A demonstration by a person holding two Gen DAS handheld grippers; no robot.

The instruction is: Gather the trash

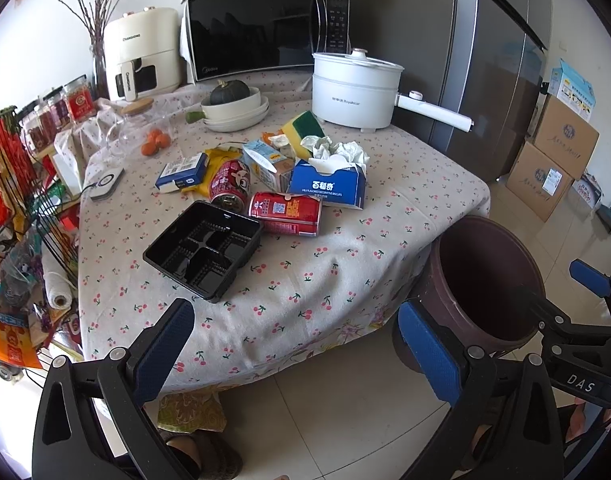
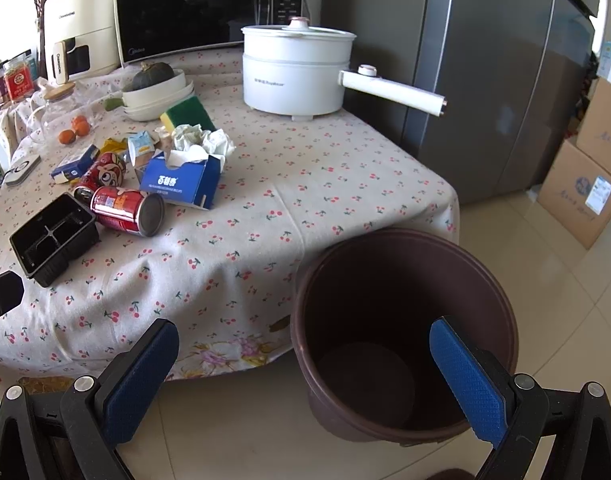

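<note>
Trash lies in a cluster on the cherry-print tablecloth (image 1: 305,264): a black plastic tray (image 1: 203,250) (image 2: 53,236), a red can on its side (image 1: 285,213) (image 2: 127,210), a second red can (image 1: 230,182) (image 2: 103,174), a blue biscuit box (image 1: 329,184) (image 2: 183,182), crumpled tissue (image 1: 335,148) (image 2: 203,138) and small cartons. An empty brown bin (image 1: 485,284) (image 2: 401,328) stands on the floor at the table's near right corner. My left gripper (image 1: 301,344) is open below the table edge, holding nothing. My right gripper (image 2: 305,368) is open beside the bin, also holding nothing.
A white electric pot (image 1: 353,88) (image 2: 297,68), microwave (image 1: 265,32), air fryer (image 1: 143,52), stacked bowls with a squash (image 1: 235,106), a sponge (image 1: 303,126) and oranges (image 1: 153,142) stand further back. A wire rack (image 1: 21,216) crowds the left; fridge (image 2: 485,80) and cardboard boxes (image 1: 553,160) are right.
</note>
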